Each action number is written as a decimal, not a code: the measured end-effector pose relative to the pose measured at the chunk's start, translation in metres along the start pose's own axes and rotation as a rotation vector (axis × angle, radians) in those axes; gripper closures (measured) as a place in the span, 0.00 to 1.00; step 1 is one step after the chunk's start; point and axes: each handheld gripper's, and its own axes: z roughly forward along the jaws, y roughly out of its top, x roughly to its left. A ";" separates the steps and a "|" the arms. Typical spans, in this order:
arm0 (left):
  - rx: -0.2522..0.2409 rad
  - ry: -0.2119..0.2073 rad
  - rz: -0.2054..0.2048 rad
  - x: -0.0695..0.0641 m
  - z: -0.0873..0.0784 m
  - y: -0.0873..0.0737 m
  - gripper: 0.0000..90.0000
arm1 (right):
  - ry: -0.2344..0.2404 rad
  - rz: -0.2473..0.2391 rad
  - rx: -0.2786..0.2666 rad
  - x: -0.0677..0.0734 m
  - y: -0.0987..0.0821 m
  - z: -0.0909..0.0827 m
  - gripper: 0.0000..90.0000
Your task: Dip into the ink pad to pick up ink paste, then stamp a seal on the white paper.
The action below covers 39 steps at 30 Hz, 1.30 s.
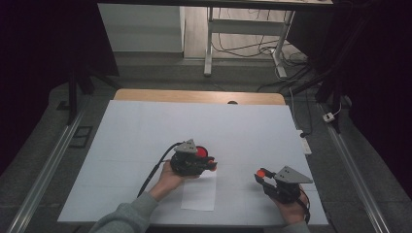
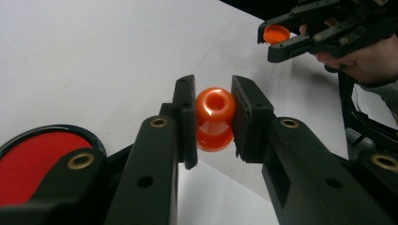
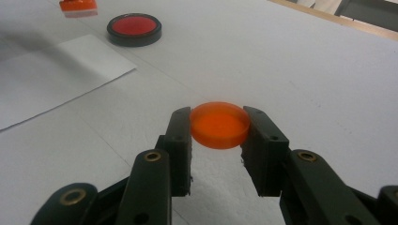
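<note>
The left gripper [image 2: 213, 117] is closed on a glossy orange plastic stamp with a knobbed handle [image 2: 214, 118], held above the white table cover [image 1: 145, 131] beside a round black-rimmed red ink pad [image 3: 134, 28]. The right gripper [image 3: 218, 126] clamps the stamp's shallow orange plastic cap [image 3: 219, 124], well apart. Judged step: stamp uncapped; next likely calls for lowering it squarely onto the pad or the white paper sheet [image 1: 199, 194].

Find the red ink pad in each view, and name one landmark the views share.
High view: the ink pad lies mid-table, just beyond the left gripper.
Left gripper view: bottom-left corner, cut by the edge, partly behind the jaw.
Right gripper view: upper left, beyond the paper sheet.
Shared landmark: that paper sheet, beside the pad.
</note>
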 end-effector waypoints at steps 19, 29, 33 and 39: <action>0.011 0.021 0.007 -0.019 -0.010 -0.012 0.80 | 0.006 0.004 -0.007 0.000 0.001 -0.001 0.71; 0.023 0.038 0.009 -0.022 -0.016 -0.018 0.80 | 0.007 0.004 -0.008 0.000 0.001 0.000 0.71; 0.038 0.041 0.009 -0.023 -0.017 -0.023 0.80 | 0.007 0.002 -0.004 0.001 0.001 0.001 0.71; 0.058 0.048 0.002 -0.023 -0.018 -0.030 0.80 | 0.009 0.004 -0.005 0.000 0.001 0.001 0.71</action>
